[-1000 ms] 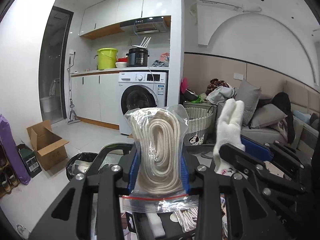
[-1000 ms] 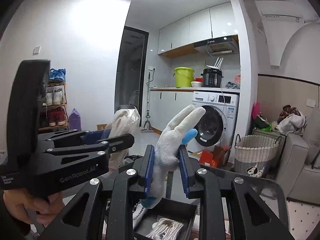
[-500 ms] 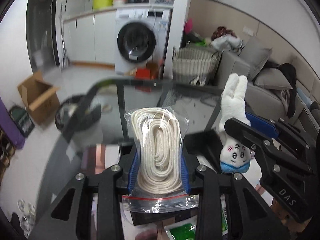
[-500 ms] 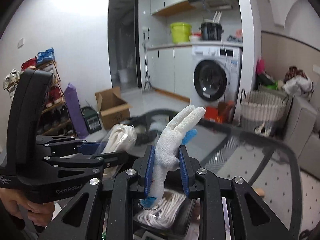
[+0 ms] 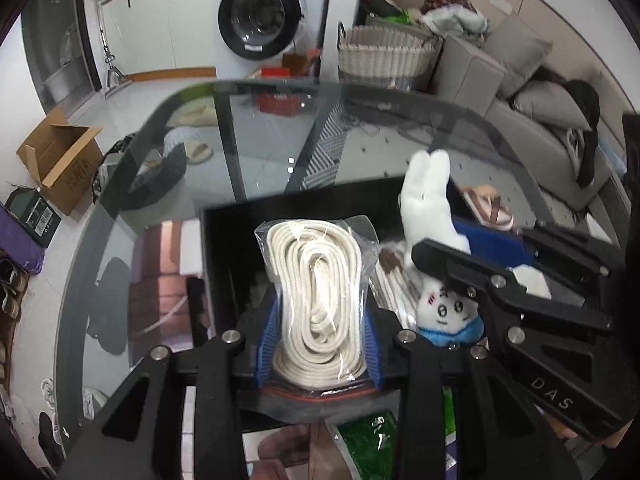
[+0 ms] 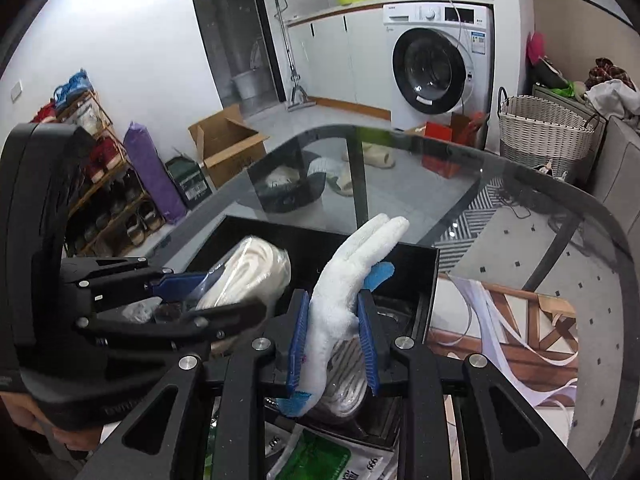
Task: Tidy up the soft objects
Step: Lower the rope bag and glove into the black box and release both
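Clutter surrounds the black tray [image 5: 224, 216] on the glass bench [image 5: 256, 140]: a green packet [image 6: 320, 454] lies at its near edge, and white paper strips [image 6: 492, 332] trail to its right. Another bagged rope bundle [image 6: 348, 388] lies in the tray under the right gripper [image 6: 334, 340], whose blue fingers [image 6: 366, 328] are clamped on the white plush toy [image 6: 352, 280], ears pointing up and away. Just left, the left gripper [image 5: 318, 320] has its fingers [image 5: 266, 332] pressed against the bagged white rope [image 5: 316, 280], held upright above the tray. Beyond the bench stand a washing machine [image 6: 434, 60], a wicker basket [image 6: 540, 136], a cardboard box [image 6: 224, 140] and a grey sofa [image 5: 520, 92].
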